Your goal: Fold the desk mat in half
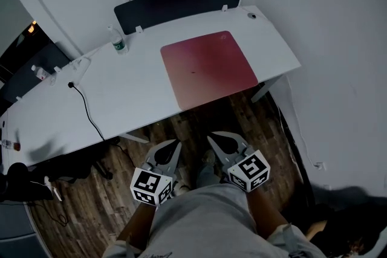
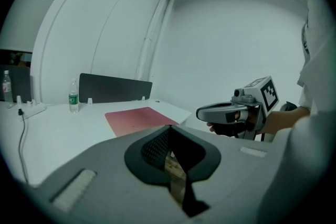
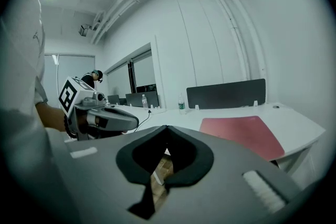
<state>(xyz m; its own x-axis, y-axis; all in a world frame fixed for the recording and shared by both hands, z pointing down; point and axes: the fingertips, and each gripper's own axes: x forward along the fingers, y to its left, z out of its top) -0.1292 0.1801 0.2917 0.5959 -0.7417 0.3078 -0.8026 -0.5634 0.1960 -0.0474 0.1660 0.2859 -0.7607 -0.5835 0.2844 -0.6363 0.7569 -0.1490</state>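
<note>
Desk mat [image 1: 209, 68] on the desk [image 1: 133, 96], bottle [image 1: 118, 40] left of it, panel [image 1: 178, 4] behind both.

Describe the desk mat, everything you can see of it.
The desk mat is a thin rectangular sheet with rounded corners. It is reddish pink, paler toward its far edge, and its smooth matte surface may be leatherette. It lies flat and fully unfolded on the right part of the white desk, turned slightly askew, with its near edge along the desk's front edge. A small dark speck sits near its middle. Nothing rests on it, and only the desk beneath touches it.
</note>
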